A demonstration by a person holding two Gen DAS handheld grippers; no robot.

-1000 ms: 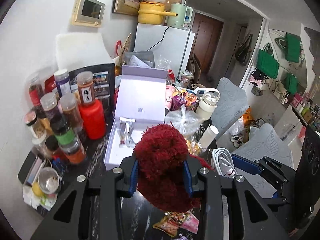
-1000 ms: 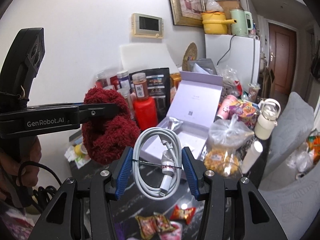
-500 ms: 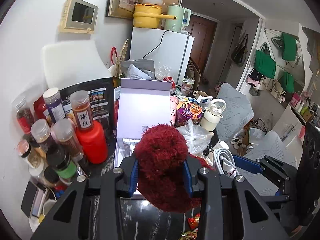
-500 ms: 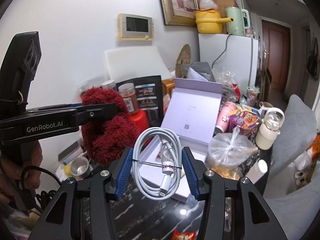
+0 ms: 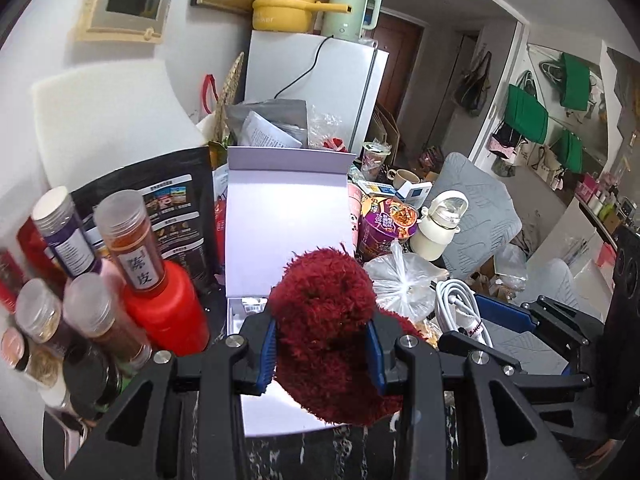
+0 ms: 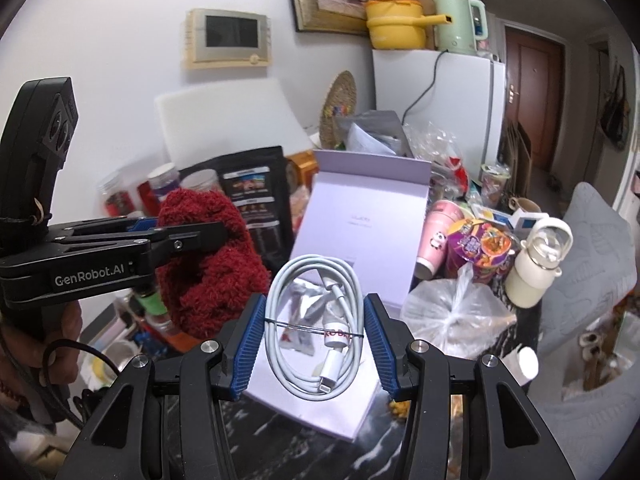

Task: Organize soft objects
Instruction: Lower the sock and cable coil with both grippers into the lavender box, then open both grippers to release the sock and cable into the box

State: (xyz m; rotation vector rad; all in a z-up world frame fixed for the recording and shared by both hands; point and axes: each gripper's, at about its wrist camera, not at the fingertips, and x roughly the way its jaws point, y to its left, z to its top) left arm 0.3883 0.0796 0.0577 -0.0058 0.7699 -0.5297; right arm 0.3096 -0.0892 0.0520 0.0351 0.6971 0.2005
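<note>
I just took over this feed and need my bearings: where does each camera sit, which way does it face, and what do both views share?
Left wrist: on the left gripper, looking forward and down along its blue-padded fingers, clamped on a fuzzy dark-red knitted item; the right gripper shows at right.
Right wrist: on the right gripper, clamped on a coiled white charging cable; the left gripper and a hand show at left.
Shared: the open lilac gift box, white fridge.

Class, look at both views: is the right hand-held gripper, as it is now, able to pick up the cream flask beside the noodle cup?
Probably not yet. The right hand-held gripper is shut on the coiled cable, so it cannot take the flask; a tied plastic bag also lies partly across the way.
</note>
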